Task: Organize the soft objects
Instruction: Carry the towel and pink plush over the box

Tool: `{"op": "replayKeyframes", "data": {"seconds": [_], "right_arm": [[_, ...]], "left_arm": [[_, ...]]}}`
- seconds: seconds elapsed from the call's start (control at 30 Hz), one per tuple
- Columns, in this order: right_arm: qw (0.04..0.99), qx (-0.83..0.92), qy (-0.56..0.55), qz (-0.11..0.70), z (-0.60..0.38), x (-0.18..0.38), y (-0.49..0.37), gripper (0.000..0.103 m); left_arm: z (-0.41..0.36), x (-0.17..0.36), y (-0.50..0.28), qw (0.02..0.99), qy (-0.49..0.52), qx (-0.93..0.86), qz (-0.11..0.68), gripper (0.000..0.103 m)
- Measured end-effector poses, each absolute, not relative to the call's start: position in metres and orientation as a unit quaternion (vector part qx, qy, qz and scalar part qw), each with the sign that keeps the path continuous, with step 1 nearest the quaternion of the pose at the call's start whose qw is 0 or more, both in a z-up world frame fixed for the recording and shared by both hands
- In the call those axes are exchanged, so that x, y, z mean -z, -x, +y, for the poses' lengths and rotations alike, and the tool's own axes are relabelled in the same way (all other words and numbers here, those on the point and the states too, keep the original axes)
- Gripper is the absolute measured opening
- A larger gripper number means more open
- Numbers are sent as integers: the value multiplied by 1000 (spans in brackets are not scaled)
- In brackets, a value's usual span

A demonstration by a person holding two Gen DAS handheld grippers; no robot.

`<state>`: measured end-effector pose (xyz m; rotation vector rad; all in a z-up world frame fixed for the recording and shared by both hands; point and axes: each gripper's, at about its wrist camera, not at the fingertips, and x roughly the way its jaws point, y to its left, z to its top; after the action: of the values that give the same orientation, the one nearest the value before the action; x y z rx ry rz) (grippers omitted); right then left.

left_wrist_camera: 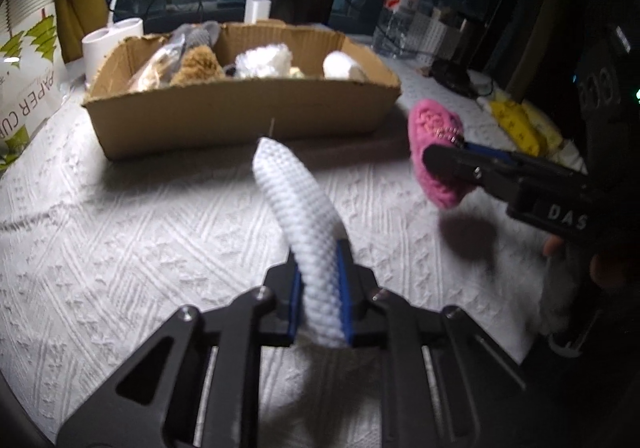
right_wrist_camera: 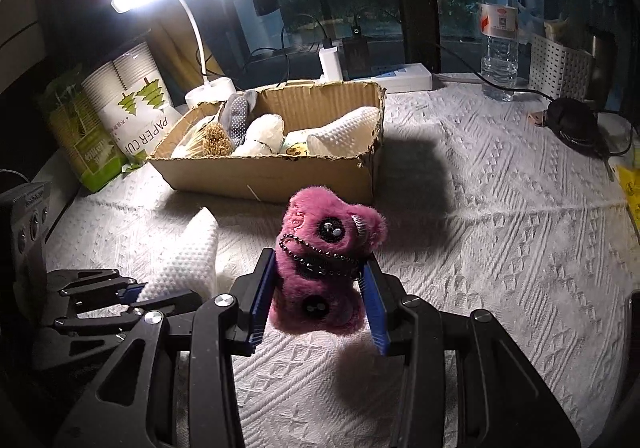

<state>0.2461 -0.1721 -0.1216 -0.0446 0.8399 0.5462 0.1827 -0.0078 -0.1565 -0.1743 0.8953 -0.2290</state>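
White tablecloth (left_wrist_camera: 120,232) carries a cardboard box (left_wrist_camera: 240,111) of soft toys; left gripper (left_wrist_camera: 322,298) clamps a white pillow (left_wrist_camera: 304,215), right gripper (right_wrist_camera: 318,302) clamps a pink plush (right_wrist_camera: 324,260), both raised near the box.

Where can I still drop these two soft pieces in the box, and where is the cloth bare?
The cardboard box is crowded at its lamp-side end and middle; a white pad fills the bottle-side end. Little bare floor shows. The tablecloth is bare between the box's front wall and both grippers, and toward the water bottle.
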Motion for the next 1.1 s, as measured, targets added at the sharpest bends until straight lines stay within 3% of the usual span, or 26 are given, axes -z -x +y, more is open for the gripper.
{"op": "replayKeyframes", "data": {"seconds": [1.1], "right_arm": [[904,-253,39,342,-166,62,-252,43]], "left_arm": [[28,58,-199,950,74,94,290,16]]}}
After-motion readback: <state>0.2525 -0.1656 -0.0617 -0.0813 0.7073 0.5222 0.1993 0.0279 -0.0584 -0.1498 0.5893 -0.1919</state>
